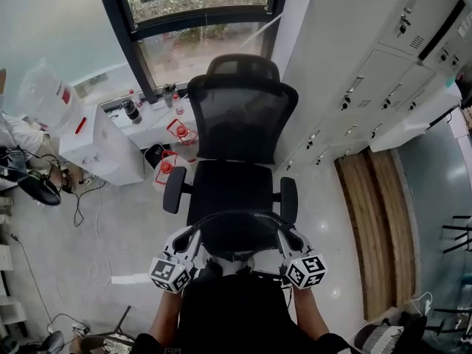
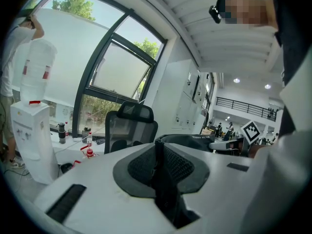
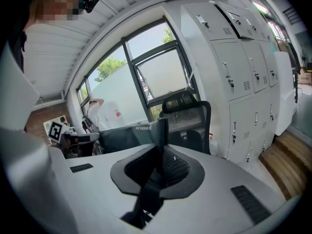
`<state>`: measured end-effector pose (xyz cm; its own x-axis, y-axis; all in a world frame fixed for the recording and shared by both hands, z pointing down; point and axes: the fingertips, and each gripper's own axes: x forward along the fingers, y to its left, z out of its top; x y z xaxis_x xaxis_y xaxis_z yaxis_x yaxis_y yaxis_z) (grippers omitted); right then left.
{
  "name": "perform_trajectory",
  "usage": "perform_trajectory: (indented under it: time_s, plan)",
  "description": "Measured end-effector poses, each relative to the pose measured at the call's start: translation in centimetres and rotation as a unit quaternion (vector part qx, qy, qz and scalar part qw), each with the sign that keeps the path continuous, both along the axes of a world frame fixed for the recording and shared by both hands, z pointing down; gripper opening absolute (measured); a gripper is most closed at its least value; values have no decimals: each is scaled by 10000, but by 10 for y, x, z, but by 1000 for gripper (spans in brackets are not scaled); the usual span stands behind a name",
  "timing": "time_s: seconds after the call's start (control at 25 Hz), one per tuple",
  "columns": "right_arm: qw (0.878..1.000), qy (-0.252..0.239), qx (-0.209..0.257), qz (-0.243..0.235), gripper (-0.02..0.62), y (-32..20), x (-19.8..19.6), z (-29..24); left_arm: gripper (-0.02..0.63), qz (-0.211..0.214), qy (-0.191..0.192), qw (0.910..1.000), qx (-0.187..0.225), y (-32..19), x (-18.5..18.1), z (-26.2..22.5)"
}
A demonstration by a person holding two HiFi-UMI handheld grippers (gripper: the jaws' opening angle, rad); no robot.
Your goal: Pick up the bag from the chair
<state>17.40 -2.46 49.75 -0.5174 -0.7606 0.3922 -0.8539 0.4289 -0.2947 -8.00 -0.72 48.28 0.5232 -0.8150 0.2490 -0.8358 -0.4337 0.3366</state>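
Your left gripper (image 1: 195,240) and right gripper (image 1: 285,236) each have their jaws closed tight on an edge of the black bag (image 1: 237,231), held between them by the office chair (image 1: 240,120).

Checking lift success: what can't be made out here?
- Lower edge of bag: head view, black merges with black chair and dark clothing.
- Gap between bag and chair: both gripper views, own fingers block it.
- Print on bag: right gripper view, too small.

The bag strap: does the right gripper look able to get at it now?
Very likely yes: the right gripper seems to have it, its jaws shut on the strap of the bag.
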Motion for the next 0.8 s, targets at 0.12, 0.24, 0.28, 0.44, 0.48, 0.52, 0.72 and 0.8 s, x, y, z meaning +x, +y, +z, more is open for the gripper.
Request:
perform_trajectory:
  time_s: [0.12, 0.24, 0.28, 0.44, 0.48, 0.52, 0.72, 0.8]
  plan:
    - [10000, 29, 82, -48, 31, 0, 2, -5, 49, 7, 17, 10000, 48, 5, 3, -5]
    - [9999, -11, 135, -37, 31, 2, 2, -9, 49, 51, -11, 9999, 130, 10, 3, -11]
    - [9999, -21, 147, -32, 31, 3, 2, -10, 49, 59, -32, 9999, 153, 11, 2, -12]
    - [9998, -26, 171, -29, 31, 7, -2, -11, 49, 54, -80, 9997, 215, 12, -1, -15]
    - [9998, -30, 180, -31, 31, 7, -3, -11, 49, 53, -82, 9997, 231, 12, -2, -15]
    - [9998, -32, 193, -33, 31, 8, -4, -11, 49, 55, -83, 9996, 245, 12, -3, -15]
    - [9998, 2, 210, -14, 31, 12, -10, -9, 49, 99, -107, 9996, 252, 10, -8, -13]
    - [9998, 2, 199, -12, 31, 14, -10, -9, 49, 110, -104, 9996, 250, 12, -8, -14]
